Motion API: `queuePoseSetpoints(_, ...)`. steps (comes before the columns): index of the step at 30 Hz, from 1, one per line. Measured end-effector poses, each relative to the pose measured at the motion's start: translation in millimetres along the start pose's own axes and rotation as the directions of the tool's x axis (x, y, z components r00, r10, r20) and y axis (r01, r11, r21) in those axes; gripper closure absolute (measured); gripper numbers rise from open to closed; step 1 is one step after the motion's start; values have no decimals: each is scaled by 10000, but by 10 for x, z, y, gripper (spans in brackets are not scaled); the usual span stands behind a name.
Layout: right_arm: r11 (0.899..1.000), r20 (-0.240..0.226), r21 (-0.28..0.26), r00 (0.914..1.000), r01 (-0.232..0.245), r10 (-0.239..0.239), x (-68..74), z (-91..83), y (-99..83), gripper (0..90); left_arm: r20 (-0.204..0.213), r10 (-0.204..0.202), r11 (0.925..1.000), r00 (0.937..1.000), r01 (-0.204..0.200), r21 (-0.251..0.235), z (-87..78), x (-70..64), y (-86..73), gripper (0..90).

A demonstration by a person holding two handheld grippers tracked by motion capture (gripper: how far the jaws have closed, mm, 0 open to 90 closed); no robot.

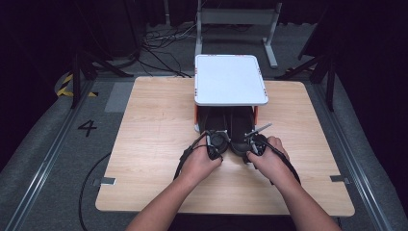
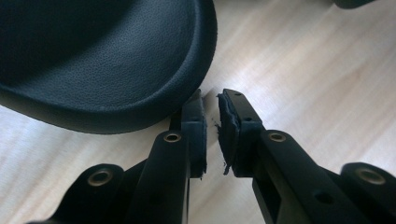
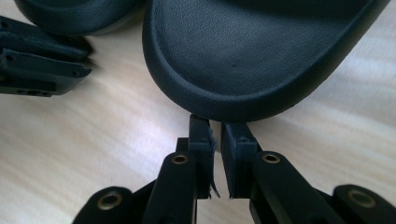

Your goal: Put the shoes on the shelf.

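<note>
While both grippers are sitting at the heel ends of a pair of black slide sandals, the work in hand seems to be shifting the pair relative to the low white-topped shoe rack [image 1: 231, 79] on the wooden table [image 1: 154, 125]. The left sandal [image 1: 216, 126] and right sandal [image 1: 242, 127] are lying side by side, toes tucked under the rack's shelf, heels poking out toward the person.

The left gripper [image 2: 211, 133] is resting just beside its sandal's heel [image 2: 107, 65], jaws narrowed to a thin slit and holding nothing. The right gripper [image 3: 217, 156] is butting up to the other heel [image 3: 261, 51], its jaws likewise nearly closed on nothing.

To do this step well, I judge each pair of jaws should be pressing squarely on the middle of the heel rim, both moving evenly so the soles are sliding flat without skewing.

The high view is showing the rack and both hands' placement; the gripper views are revealing the jaw gaps and the contact at each heel, and the right one is also catching the left gripper's tips [image 3: 42, 56].
</note>
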State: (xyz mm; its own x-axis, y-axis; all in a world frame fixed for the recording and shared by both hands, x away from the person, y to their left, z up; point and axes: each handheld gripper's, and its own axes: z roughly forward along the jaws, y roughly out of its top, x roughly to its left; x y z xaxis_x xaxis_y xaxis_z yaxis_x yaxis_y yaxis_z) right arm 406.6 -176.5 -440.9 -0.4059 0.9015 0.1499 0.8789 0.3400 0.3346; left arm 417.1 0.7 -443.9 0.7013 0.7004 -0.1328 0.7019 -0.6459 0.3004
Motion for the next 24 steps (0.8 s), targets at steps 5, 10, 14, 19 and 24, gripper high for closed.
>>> queuePoseSetpoints(5, 9999, 93, -19, 9999, -120, 120, -36, 17, 121, 836, -234, -478, 9984, 9986, 471, -304, -14, 113, 55, 810)
queuePoseSetpoints(10, 9998, 46, 91, 9998, -198, 198, -48, 23, 280, 836, -274, -603, 9979, 9978, 596, -272, -21, 182, 129, 813)
queuePoseSetpoints(14, 9983, 88, 548, 9998, -177, 173, -40, 54, 400, 837, -325, -777, 9967, 9965, 769, -246, -17, 246, 162, 815)
queuePoseSetpoints(19, 9976, 42, 620, 9996, -298, 296, -77, 93, 466, 824, -339, -862, 9959, 9957, 852, -306, -22, 320, 198, 823)
queuePoseSetpoints(24, 9985, 708, 265, 9964, -489, 469, -129, 119, 555, 831, -815, -1028, 9931, 9914, 977, -651, -33, 375, 265, 811)
